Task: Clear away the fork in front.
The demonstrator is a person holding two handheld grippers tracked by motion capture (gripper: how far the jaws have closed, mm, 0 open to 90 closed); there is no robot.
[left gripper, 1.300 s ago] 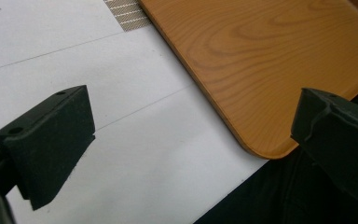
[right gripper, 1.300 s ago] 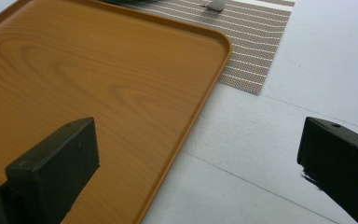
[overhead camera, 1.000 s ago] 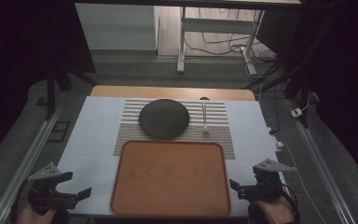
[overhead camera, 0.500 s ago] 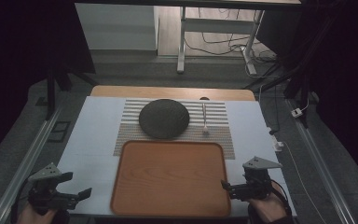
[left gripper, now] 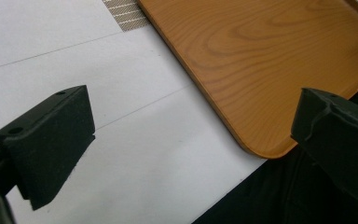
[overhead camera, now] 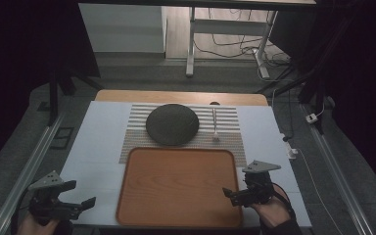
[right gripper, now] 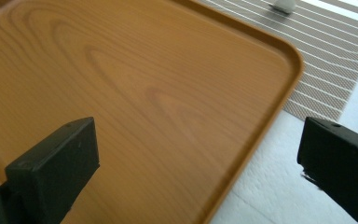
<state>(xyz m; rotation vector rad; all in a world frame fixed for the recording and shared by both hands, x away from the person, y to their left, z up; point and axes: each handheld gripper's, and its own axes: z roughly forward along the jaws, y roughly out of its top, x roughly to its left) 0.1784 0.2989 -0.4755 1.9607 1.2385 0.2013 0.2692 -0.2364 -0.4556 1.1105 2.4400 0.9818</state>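
An empty wooden tray (overhead camera: 178, 188) lies at the table's near middle, also in the left gripper view as the tray (left gripper: 270, 60) and the right gripper view as the tray (right gripper: 135, 93). Behind it a dark round plate (overhead camera: 172, 124) and a pale fork (overhead camera: 215, 125) rest on a striped mat (overhead camera: 227, 132). My left gripper (overhead camera: 85, 201) hangs open over the white table off the tray's near left corner, jaws wide apart. My right gripper (overhead camera: 229, 194) is open over the tray's near right edge, nothing between its jaws.
The white tabletop (overhead camera: 100, 142) has metal rails along both sides (overhead camera: 27, 169). A wooden strip (overhead camera: 181, 97) edges the far side. Beyond stand a desk frame (overhead camera: 191, 44) and loose cables (overhead camera: 235, 46) on the floor. A small white plug (overhead camera: 313, 117) lies at the right.
My right gripper has moved left and forward, from beside the tray to over its near right edge. The left gripper has barely shifted.
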